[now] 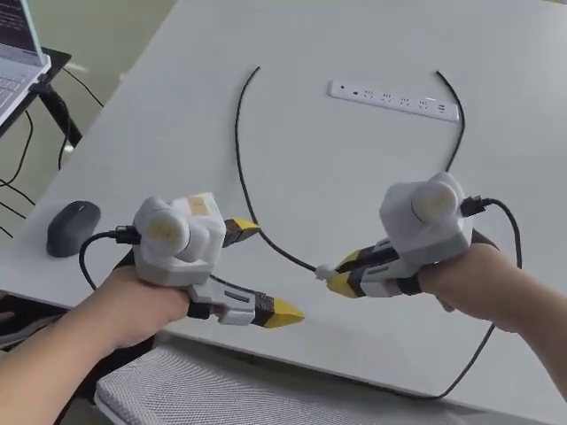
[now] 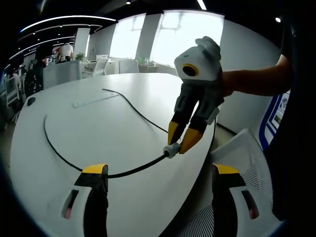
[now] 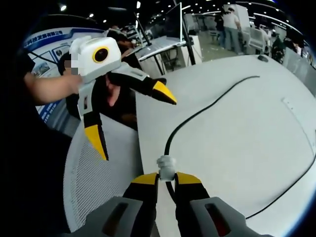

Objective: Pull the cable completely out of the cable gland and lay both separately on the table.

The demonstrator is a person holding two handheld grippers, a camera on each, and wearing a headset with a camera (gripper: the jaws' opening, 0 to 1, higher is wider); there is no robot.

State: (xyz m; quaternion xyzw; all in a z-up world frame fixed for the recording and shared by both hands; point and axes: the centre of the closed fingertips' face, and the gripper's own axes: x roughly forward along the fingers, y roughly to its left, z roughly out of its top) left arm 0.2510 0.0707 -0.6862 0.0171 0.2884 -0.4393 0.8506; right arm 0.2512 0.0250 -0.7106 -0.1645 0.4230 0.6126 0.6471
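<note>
A long black cable (image 1: 241, 168) lies in a curve across the white table (image 1: 354, 177). Its near end passes through a small white cable gland (image 1: 325, 273) close to the table's front edge. My right gripper (image 1: 339, 273) is shut on the gland (image 3: 166, 168), and the cable (image 3: 197, 114) runs away from it over the tabletop. A short black stub shows between the right jaws behind the gland. My left gripper (image 1: 266, 270) is open to the left of the gland, jaws wide apart on either side of the cable (image 2: 133, 170), holding nothing. The left gripper view shows the gland (image 2: 171, 149) ahead.
A white power strip (image 1: 394, 99) with its own black lead (image 1: 459, 124) lies at the far side. A grey mouse (image 1: 73, 227) sits at the left edge, beyond it a laptop (image 1: 18, 53). A mesh chair (image 1: 177, 390) is under the front edge.
</note>
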